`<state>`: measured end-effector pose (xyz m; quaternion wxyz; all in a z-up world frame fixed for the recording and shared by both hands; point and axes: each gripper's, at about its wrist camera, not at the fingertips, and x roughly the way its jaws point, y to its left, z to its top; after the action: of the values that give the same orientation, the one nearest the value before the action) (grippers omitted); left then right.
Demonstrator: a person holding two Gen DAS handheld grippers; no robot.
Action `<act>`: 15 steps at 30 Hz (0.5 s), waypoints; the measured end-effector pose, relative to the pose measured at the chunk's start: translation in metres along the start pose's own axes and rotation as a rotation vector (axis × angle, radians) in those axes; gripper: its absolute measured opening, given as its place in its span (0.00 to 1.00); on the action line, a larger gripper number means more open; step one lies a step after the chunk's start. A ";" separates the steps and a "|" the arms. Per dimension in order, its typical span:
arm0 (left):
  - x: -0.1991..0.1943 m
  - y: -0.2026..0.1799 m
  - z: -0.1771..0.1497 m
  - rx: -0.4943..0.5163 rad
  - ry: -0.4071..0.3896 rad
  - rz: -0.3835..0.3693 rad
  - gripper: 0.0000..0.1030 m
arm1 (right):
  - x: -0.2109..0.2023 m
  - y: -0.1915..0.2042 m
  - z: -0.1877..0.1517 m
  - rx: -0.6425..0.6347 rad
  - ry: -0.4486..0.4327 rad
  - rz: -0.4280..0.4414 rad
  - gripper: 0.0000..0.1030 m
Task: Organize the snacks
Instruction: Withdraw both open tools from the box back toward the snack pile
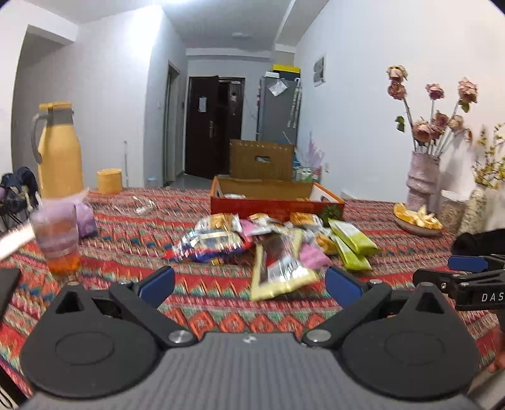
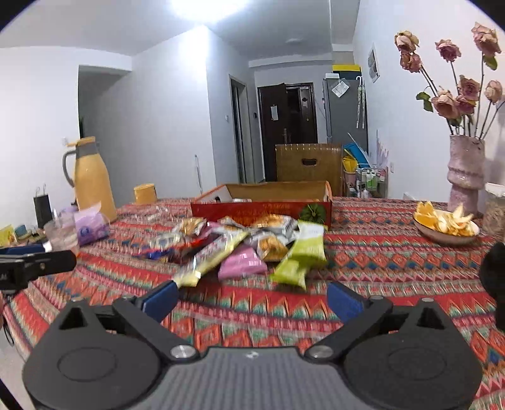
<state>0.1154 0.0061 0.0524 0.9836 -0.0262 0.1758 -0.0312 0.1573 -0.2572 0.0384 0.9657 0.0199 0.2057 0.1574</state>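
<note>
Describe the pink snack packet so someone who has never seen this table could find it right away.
Start at the open red cardboard box in the middle of the patterned tablecloth. A heap of snack packets lies in front of it, on the side nearer the camera. At the heap's near edge sits the pink packet, between a long pale yellow wrapper and two lime green packets; it is the plain, solid pink one.

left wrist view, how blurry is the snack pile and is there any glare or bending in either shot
Left wrist view: the snack pile is smeared by motion blur, the glass cup too. Right wrist view: the pile is somewhat sharper, and a ceiling light blows out to white. Both views: fisheye bends the walls and darkens the corners.
</note>
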 end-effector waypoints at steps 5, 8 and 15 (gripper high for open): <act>-0.010 0.006 -0.027 -0.001 0.032 0.009 1.00 | -0.023 0.009 -0.022 -0.005 -0.007 -0.033 0.98; -0.015 0.008 -0.035 0.008 0.052 0.036 1.00 | -0.033 0.013 -0.030 -0.034 -0.026 -0.042 0.98; -0.021 0.017 -0.043 0.007 0.055 0.070 1.00 | -0.037 0.018 -0.043 -0.024 -0.004 -0.048 0.99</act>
<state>0.0815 0.0229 0.0187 0.9790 -0.0156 0.2033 0.0018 0.1025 -0.2530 0.0149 0.9697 0.0035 0.2024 0.1367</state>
